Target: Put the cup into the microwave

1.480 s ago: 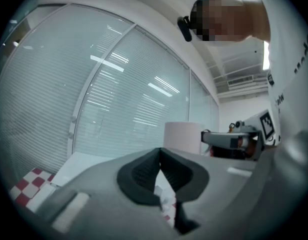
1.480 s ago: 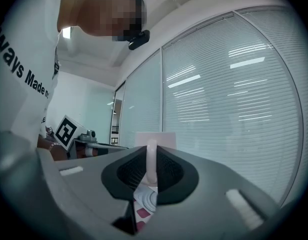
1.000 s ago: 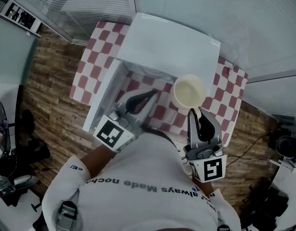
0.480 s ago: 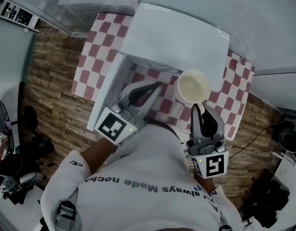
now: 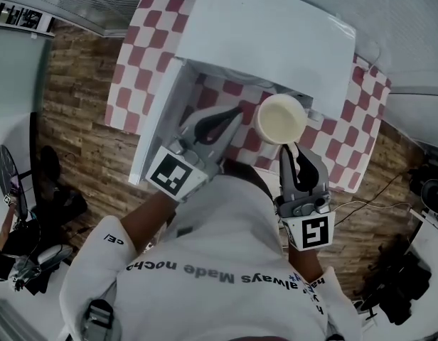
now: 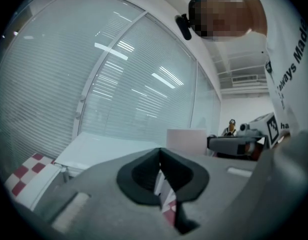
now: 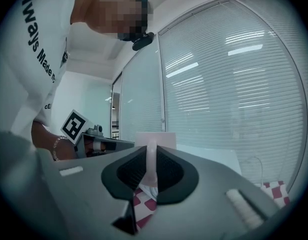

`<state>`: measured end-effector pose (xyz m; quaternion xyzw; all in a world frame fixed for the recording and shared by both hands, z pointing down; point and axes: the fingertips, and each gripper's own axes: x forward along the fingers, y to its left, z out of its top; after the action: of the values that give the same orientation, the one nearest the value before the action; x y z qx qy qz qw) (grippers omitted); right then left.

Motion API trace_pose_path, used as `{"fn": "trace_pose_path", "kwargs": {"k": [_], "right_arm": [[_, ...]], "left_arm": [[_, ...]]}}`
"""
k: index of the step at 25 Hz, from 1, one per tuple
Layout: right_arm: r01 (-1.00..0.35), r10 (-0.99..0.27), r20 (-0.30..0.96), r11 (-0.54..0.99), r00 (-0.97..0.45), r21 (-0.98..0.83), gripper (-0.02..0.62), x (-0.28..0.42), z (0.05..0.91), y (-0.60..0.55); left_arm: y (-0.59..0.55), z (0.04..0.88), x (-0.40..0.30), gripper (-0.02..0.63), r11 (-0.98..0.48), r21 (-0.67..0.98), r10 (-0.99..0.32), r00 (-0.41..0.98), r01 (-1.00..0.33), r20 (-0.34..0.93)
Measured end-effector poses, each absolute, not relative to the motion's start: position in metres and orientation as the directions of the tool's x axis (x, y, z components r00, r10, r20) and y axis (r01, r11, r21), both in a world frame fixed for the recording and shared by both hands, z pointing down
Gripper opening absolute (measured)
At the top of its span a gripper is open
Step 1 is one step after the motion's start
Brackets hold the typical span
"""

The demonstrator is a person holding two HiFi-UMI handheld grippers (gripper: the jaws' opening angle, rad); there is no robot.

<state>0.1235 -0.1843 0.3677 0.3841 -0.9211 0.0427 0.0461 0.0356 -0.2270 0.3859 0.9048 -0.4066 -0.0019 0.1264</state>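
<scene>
A pale cup [image 5: 281, 118] hangs upright just in front of the white microwave [image 5: 269, 41], at the right side of its opening. My right gripper [image 5: 289, 148] is shut on the cup's handle [image 7: 151, 165], which shows between the jaws in the right gripper view. The microwave door [image 5: 158, 119] stands swung open to the left. My left gripper [image 5: 235, 114] is shut on nothing and points at the opening, between the door and the cup. In the left gripper view the cup [image 6: 186, 141] shows beyond the closed jaws, with the microwave top [image 6: 104, 149] to the left.
The microwave sits on a table with a red-and-white checked cloth [image 5: 130, 55]. Glass walls with blinds [image 7: 234, 84] stand behind it. Wood-pattern floor [image 5: 77, 119] lies to the left, with cables [image 5: 368, 204] and equipment at the right.
The right gripper has carried the cup forward, closer to the microwave's front. The left gripper has also moved forward a little, still shut.
</scene>
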Motion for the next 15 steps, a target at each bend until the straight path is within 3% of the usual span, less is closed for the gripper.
{"fn": "trace_pose_path", "kwargs": {"k": [15], "right_arm": [[-0.732, -0.717, 0.174, 0.681, -0.675, -0.037, 0.034, 0.115, 0.455, -0.191]], "left_arm": [[-0.232, 0.477, 0.037, 0.005, -0.592, 0.262, -0.733, 0.644, -0.762, 0.218]]}}
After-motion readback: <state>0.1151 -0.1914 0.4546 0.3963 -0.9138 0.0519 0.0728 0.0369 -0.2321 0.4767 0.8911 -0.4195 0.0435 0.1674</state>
